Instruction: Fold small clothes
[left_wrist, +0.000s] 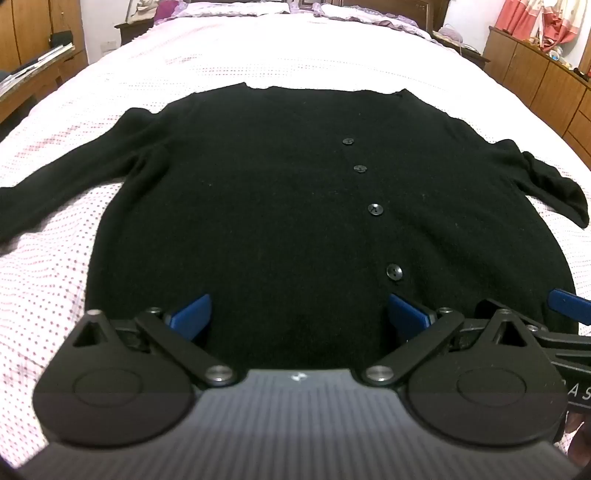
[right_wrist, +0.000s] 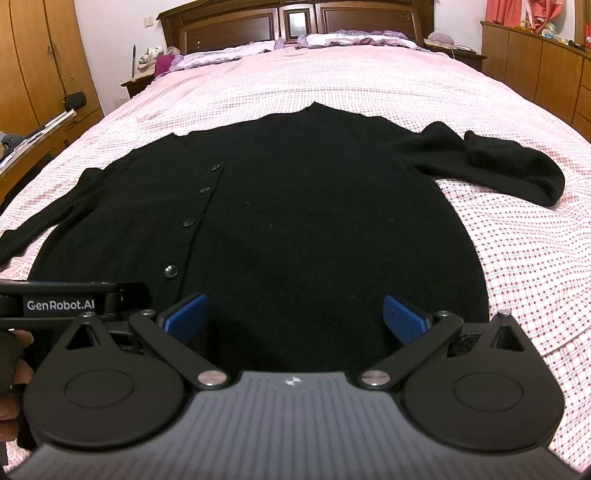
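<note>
Left wrist view: the left gripper (left_wrist: 299, 314) sits nearest, its jaws wide apart with nothing between them, the blue pads (left_wrist: 194, 312) poised over the near hem of the cardigan.
Right wrist view: the right gripper (right_wrist: 295, 317) is just the same, jaws spread and empty above the hem, further toward the cardigan's right side.
Neighbouring tools: each view catches the other tool at its edge; a blue pad of the right one pokes in at the far right of the left view, and a black bar lettered GenRobot.AI (right_wrist: 61, 305) crosses the lower left of the right view.
Hand: fingers of a hand (right_wrist: 14, 369) show at the left edge of the right view, wrapped round a black grip.
Cardigan: a black knitted cardigan (left_wrist: 258, 206) lies flat and face up on the bed, hem toward the grippers, neckline away.
Buttons: a row of four dark buttons (left_wrist: 394, 272) runs up the front, done up.
Sleeves: the left sleeve (left_wrist: 74, 173) stretches out sideways; the right sleeve (right_wrist: 517, 166) is bent back on itself and bunched.
Bed: a bedspread (right_wrist: 369, 81) in pink and white checks covers it.
Far end: pillows (right_wrist: 354, 38) lie against a dark wooden headboard (right_wrist: 229, 27).
Sides of the room: wooden cabinets (right_wrist: 535, 62) stand along the right, a wardrobe (right_wrist: 33, 55) on the left.
</note>
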